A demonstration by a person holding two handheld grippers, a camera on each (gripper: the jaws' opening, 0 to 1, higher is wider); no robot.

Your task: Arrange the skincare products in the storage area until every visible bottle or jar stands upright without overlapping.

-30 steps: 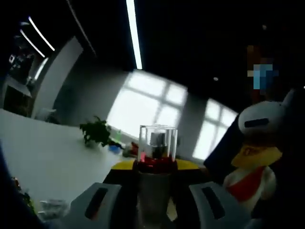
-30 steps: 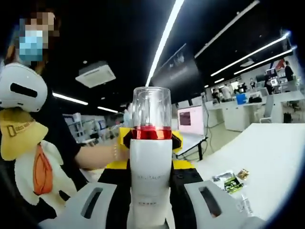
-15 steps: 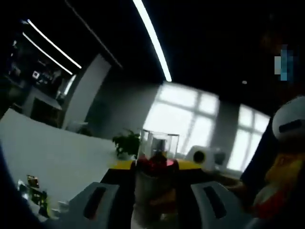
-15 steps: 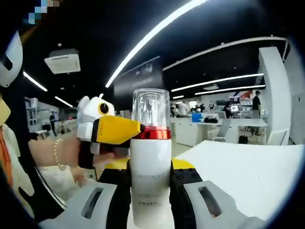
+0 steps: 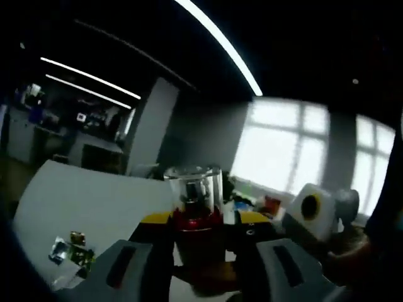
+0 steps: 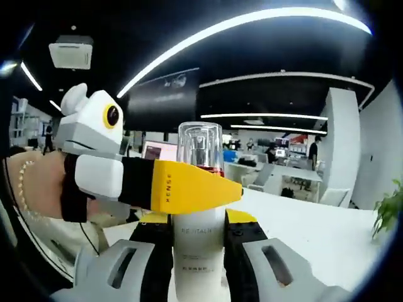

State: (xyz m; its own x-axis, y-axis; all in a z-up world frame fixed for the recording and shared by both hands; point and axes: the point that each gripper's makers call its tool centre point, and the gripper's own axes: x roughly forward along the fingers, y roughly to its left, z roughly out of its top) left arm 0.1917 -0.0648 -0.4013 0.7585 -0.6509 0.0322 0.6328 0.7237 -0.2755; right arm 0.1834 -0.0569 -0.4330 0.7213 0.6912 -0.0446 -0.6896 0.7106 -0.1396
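Right gripper view: the right gripper (image 6: pixel 198 261) has its fingers clamped on a white pump bottle (image 6: pixel 199 251) with a red collar and clear cap, upright above the white tabletop (image 6: pixel 315 233). The left gripper (image 6: pixel 145 182) crosses just before the bottle. In the left gripper view, the left gripper's fingers stand apart around the bottle (image 5: pixel 196 217); small packets (image 5: pixel 70 248) lie on the tabletop left of it.
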